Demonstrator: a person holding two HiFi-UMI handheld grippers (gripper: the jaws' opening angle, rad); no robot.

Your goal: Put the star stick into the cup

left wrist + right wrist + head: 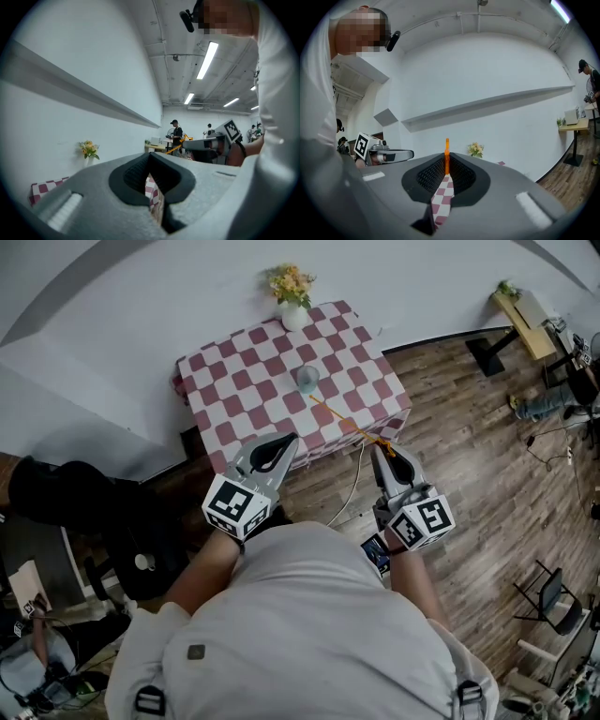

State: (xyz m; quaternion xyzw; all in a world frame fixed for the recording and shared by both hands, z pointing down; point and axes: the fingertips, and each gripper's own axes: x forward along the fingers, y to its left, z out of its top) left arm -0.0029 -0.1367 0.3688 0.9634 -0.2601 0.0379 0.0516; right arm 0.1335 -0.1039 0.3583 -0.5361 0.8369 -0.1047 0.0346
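An orange star stick [345,423] slants over the front of the checkered table [246,390], its far end reaching toward a pale blue cup [307,379] standing mid-table. My right gripper [387,452] is shut on the stick's near end, just off the table's front right corner. In the right gripper view the stick [446,157] stands pinched between the jaws of my right gripper [446,161]. My left gripper [284,441] hovers at the table's front edge, shut and holding nothing. In the left gripper view my left gripper [150,157] has its jaws together, and the right gripper [211,144] with the stick [176,146] shows beyond.
A white vase of yellow flowers [292,298] stands at the table's far edge against the white wall. Wood floor lies to the right, with a cable [352,486] trailing under the table. Black bags [66,493] sit at the left, and a chair [553,601] at the lower right.
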